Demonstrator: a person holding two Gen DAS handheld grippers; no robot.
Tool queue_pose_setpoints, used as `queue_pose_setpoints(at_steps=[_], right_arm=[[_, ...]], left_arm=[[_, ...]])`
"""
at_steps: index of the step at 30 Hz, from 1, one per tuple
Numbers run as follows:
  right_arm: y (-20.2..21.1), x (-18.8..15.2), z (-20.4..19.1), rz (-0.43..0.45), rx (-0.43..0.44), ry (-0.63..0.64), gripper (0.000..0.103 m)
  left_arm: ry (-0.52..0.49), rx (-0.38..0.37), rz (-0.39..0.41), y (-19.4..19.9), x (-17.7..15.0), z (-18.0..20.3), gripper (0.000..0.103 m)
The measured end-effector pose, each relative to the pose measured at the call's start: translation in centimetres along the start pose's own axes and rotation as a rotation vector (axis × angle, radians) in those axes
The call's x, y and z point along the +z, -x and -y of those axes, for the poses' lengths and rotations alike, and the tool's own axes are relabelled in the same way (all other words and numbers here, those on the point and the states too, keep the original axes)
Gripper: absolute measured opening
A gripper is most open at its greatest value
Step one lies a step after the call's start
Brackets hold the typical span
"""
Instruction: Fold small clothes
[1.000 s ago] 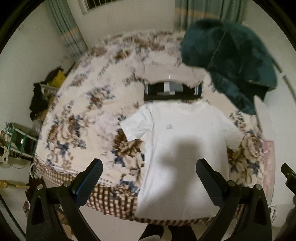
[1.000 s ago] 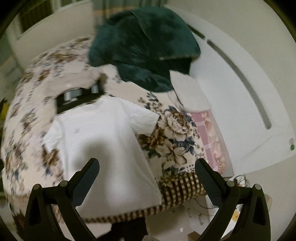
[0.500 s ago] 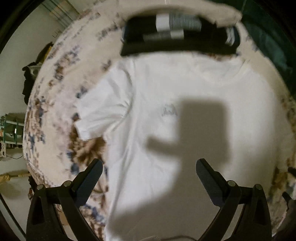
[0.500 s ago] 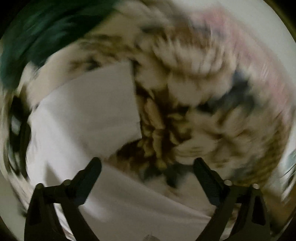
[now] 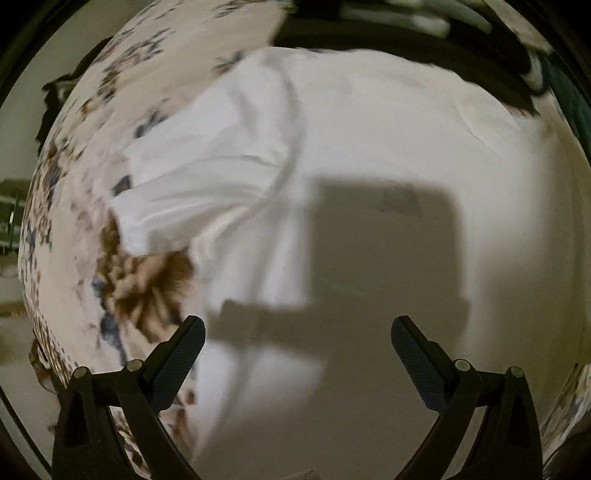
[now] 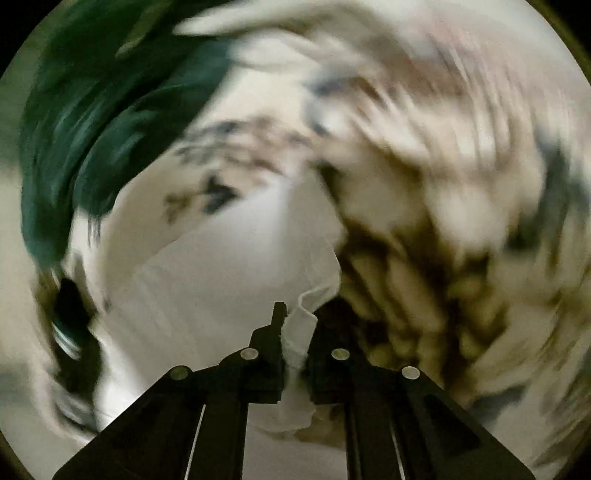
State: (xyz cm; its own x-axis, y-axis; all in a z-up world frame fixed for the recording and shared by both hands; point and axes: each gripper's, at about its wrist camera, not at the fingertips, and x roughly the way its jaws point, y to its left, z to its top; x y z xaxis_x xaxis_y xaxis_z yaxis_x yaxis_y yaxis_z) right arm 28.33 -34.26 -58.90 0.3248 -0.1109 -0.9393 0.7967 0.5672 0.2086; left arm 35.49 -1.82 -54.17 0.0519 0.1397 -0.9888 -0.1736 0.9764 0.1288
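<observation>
A white T-shirt [image 5: 369, 147] lies spread on the floral bedspread [image 5: 74, 206]. Its left sleeve [image 5: 192, 173] is creased and points left. My left gripper [image 5: 297, 343] is open and empty, hovering close above the shirt's body, its shadow on the cloth. In the blurred right wrist view, my right gripper [image 6: 297, 325] is shut on a pinched fold of the white T-shirt [image 6: 221, 266] at its right sleeve edge, beside a large brown flower print [image 6: 406, 295].
A folded black and white garment [image 5: 406, 26] lies just beyond the shirt's collar. A dark green coat [image 6: 110, 110] lies at the far side of the bed. The bed's left edge [image 5: 33, 295] drops to the floor.
Both grippers have come down close to the shirt. The right gripper has shut on the shirt's right sleeve edge. The left gripper stays open.
</observation>
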Motion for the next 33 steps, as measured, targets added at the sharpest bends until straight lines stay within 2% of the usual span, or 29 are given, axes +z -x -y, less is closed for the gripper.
queue_pose_setpoints(at_steps=[2, 4, 6, 9, 11, 12, 14, 15, 16, 17, 18, 20, 24, 27, 28, 30, 32, 33], right_arm=[[1.4, -1.6, -6.4, 0.084, -0.050, 0.281, 0.008], [1.9, -6.1, -13.7, 0.162, -0.090, 0.639, 0.008], [1.4, -10.9, -17.6, 0.193, -0.119, 0.895, 0.007], [-1.3, -18.0, -21.8, 0.180, -0.156, 1.186, 0.007], [-3.2, -20.8, -22.5, 0.100, -0.185, 1.275, 0.007], [-3.9, -21.8, -22.3, 0.057, -0.203, 1.296, 0.011], [-3.5, -22.3, -22.0, 0.043, -0.200, 1.284, 0.012], [-2.7, -22.3, -21.4, -0.007, -0.142, 1.253, 0.018], [-1.9, -22.1, -21.1, -0.059, -0.086, 1.225, 0.034], [-1.2, -21.8, -20.5, -0.126, -0.021, 1.184, 0.044], [-0.3, -21.5, -18.8, -0.172, 0.024, 1.143, 0.059], [0.3, -20.7, -16.9, -0.234, 0.060, 1.050, 0.061], [0.5, -19.1, -13.3, -0.261, 0.010, 0.916, 0.061], [-0.5, -17.4, -11.3, -0.279, -0.026, 0.796, 0.061], [-0.8, -17.0, -10.8, -0.282, -0.038, 0.767, 0.061], [-1.1, -16.1, -9.7, -0.280, -0.049, 0.706, 0.061], [-1.2, -15.6, -9.4, -0.268, -0.061, 0.675, 0.061], [-1.3, -15.3, -9.2, -0.262, -0.065, 0.662, 0.061]], left_arm=[[0.028, 0.019, 0.029, 0.5, 0.0, -2.3, 0.103], [0.056, 0.047, 0.057, 1.0, -0.3, -4.8, 0.103], [0.083, 0.076, 0.071, 1.1, -0.7, -6.9, 0.103], [0.116, 0.112, 0.065, 1.0, -1.3, -8.8, 0.103], [0.149, 0.121, 0.044, 0.4, -2.0, -10.8, 0.103], [0.168, 0.122, 0.032, 0.2, -2.5, -11.6, 0.103], [0.203, 0.113, 0.015, -0.4, -3.2, -13.3, 0.103], [0.229, 0.102, 0.003, -0.8, -3.6, -14.3, 0.103], [0.247, 0.089, -0.006, -1.0, -3.8, -14.7, 0.103], [0.272, 0.058, -0.021, -1.5, -4.1, -15.5, 0.103], [0.297, 0.018, -0.032, -2.0, -4.1, -16.2, 0.103], [0.355, -0.076, -0.052, -2.6, -4.0, -17.0, 0.103], [0.619, -0.457, -0.083, -5.5, -2.8, -19.5, 0.103], [0.789, -0.671, -0.092, -8.0, -1.4, -20.3, 0.103], [0.826, -0.705, -0.090, -8.6, -0.7, -20.5, 0.103], [0.885, -0.727, -0.054, -9.0, 0.5, -20.5, 0.102], [0.903, -0.695, 0.009, -8.5, 1.7, -20.3, 0.082], [0.889, -0.681, 0.041, -7.9, 2.4, -20.0, 0.044]])
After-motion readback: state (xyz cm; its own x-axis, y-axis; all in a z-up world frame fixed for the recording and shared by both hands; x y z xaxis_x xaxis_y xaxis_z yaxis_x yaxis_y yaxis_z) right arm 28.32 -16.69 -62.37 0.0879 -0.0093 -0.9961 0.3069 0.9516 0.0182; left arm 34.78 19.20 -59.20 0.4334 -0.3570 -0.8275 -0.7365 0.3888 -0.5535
